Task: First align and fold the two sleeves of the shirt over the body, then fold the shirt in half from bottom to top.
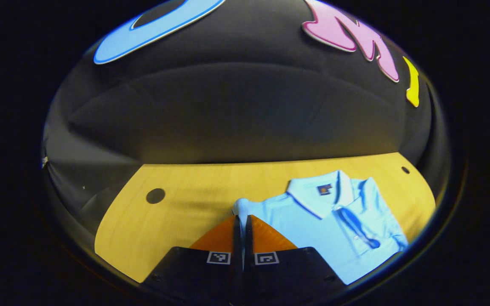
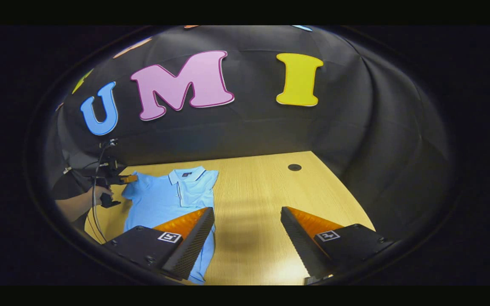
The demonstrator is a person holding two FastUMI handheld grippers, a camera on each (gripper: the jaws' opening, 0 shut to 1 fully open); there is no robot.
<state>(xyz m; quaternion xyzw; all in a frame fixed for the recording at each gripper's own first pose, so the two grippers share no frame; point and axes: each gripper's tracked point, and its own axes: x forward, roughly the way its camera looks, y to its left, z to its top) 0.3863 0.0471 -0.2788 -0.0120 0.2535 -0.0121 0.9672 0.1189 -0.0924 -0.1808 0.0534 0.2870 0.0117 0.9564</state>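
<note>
Pinched cloth sits right at the lens in the left gripper view: the left hand-held gripper (image 1: 242,223) has its two fingers drawn together on a bunched bit of the sleeve (image 1: 241,207) of the shirt (image 1: 313,221), both fingers pressing the fabric. From that pinch the light blue polo runs off to the right across the tabletop (image 1: 177,212), collar (image 1: 319,193) at the far side, placket slanting toward the near right. The right gripper view shows it lying flat, its long axis running near to far, collar far and hem near; its right sleeve seems already folded onto the body, though I cannot be sure.

In that view the left tool shows farther off, at the shirt's far-left corner, a hand (image 2: 100,196) gripping it. The right hand-held gripper (image 2: 247,238) hangs above bare wood with its fingers wide apart and nothing between them; the shirt lies to its left, the hem passing under its left finger.

So the coming move looks to turn on one relation: the body lies to the right of the held sleeve, across the long axis. The left arm is the nearer and already has hold, so carrying the sleeve rightward over the chest seems its job. The right tool stands nearer the hem, well placed for the bottom-to-top fold.
</note>
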